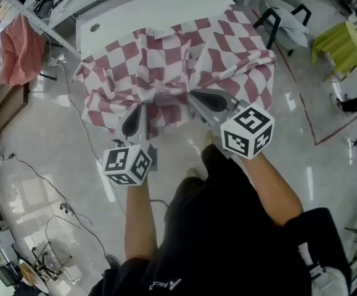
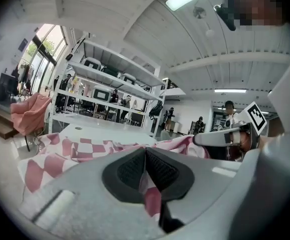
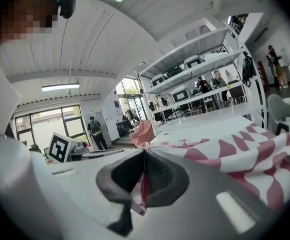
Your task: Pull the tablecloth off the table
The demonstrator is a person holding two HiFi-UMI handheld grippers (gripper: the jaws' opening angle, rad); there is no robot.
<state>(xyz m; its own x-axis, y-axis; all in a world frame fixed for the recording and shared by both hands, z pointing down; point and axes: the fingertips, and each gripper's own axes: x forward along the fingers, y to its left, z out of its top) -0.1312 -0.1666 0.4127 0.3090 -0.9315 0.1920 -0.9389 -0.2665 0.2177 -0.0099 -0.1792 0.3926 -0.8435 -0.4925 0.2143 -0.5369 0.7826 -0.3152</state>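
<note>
The left tool point(image 1: 139, 111) and the right tool point(image 1: 195, 96) each pinch the checked tablecloth point(image 1: 178, 60), which hangs bunched partly off the white worktop point(image 1: 147, 11).

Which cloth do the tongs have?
The red-and-white checked tablecloth: left tongs and right tongs are both shut on its near edge. The plain pink cloth and the yellow-green cloth lie apart, untouched.
</note>
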